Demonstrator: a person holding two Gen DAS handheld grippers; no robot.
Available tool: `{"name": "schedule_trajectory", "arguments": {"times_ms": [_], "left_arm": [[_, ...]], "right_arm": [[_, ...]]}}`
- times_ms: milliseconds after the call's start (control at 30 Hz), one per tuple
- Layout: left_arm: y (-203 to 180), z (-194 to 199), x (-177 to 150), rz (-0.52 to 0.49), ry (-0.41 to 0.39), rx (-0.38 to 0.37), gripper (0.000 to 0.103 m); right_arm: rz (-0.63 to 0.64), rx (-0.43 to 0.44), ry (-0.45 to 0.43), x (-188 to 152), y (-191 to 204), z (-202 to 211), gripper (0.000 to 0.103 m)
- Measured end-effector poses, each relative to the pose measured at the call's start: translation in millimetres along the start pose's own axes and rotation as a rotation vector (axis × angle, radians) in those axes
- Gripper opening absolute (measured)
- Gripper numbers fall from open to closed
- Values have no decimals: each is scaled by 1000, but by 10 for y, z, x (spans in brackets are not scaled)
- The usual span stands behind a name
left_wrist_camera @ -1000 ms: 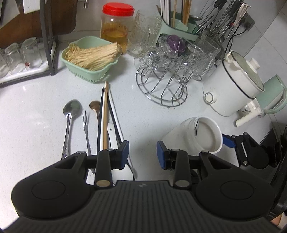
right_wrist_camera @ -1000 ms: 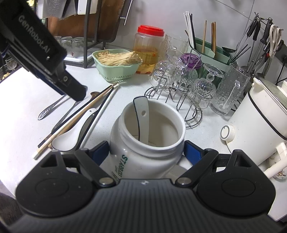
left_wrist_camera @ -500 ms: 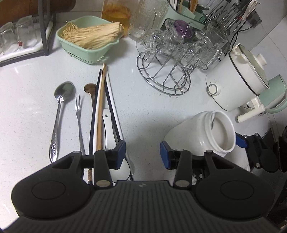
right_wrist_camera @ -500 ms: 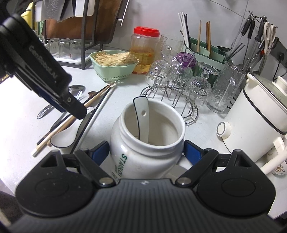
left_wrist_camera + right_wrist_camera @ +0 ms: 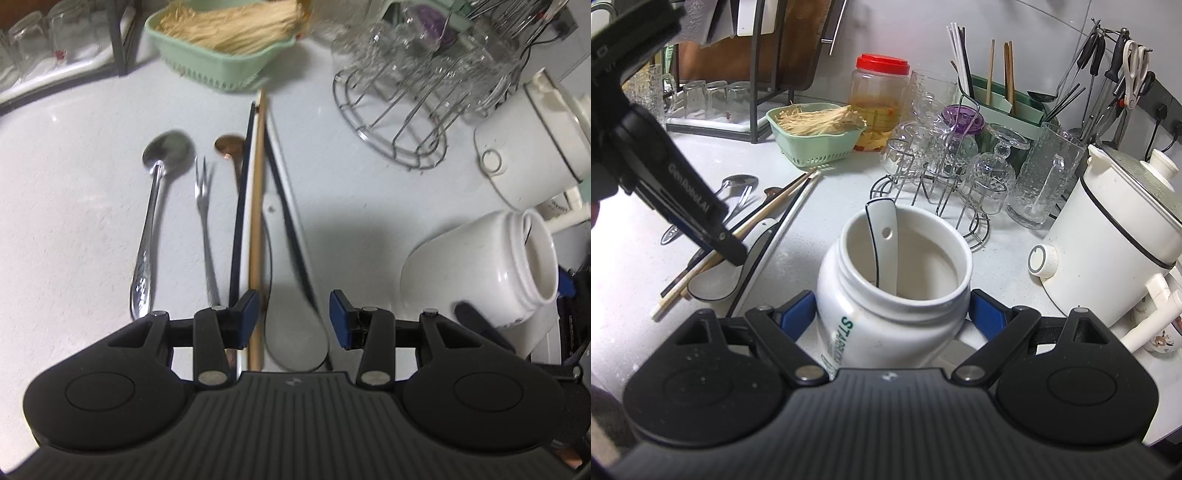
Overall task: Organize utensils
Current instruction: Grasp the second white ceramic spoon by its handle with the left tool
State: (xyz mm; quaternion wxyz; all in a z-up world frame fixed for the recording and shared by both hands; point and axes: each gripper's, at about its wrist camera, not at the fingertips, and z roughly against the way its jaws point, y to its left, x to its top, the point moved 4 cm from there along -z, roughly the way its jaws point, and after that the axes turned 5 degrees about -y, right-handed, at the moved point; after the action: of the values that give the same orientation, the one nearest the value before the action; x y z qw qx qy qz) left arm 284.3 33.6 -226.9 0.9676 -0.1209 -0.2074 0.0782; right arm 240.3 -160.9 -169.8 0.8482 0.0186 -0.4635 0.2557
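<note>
Left gripper (image 5: pixel 292 317) – jaws spread, just widened – straddles the white spoon (image 5: pixel 295 332); right gripper (image 5: pixel 892 314) pinches the jar (image 5: pixel 886 302); bare desk (image 5: pixel 66 206) lies left.

A green basket (image 5: pixel 820 142) of pale noodles sits on the counter (image 5: pixel 74 206); behind it a red-lidded jar (image 5: pixel 881 99); glasses hang on a wire rack (image 5: pixel 934 177); a white cooker (image 5: pixel 1115 254) stands right.

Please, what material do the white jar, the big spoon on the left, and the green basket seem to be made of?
White jar: probably glazed ceramic; it is glossy, thick-walled, with printed letters.
Big spoon: metal, likely polished steel; it reflects like a mirror.
Green basket: looks like matte plastic, with moulded slots along its base.
</note>
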Motion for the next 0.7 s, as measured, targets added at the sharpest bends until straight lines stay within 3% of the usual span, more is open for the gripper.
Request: {"name": "schedule_trajectory", "arguments": {"times_ms": [133,433,700], "left_arm": [[93,45,-102,62,50,-16,48],[297,-20,-308,360,152,-127,47],[412,-142,-371,611,151,-171,45]], "right_arm": [[-3,-4,-1,1,1,-5,92],[-8,-12,-8,10,6,-25,92],[-5,-12,-9,6,8,-19,92]]}}
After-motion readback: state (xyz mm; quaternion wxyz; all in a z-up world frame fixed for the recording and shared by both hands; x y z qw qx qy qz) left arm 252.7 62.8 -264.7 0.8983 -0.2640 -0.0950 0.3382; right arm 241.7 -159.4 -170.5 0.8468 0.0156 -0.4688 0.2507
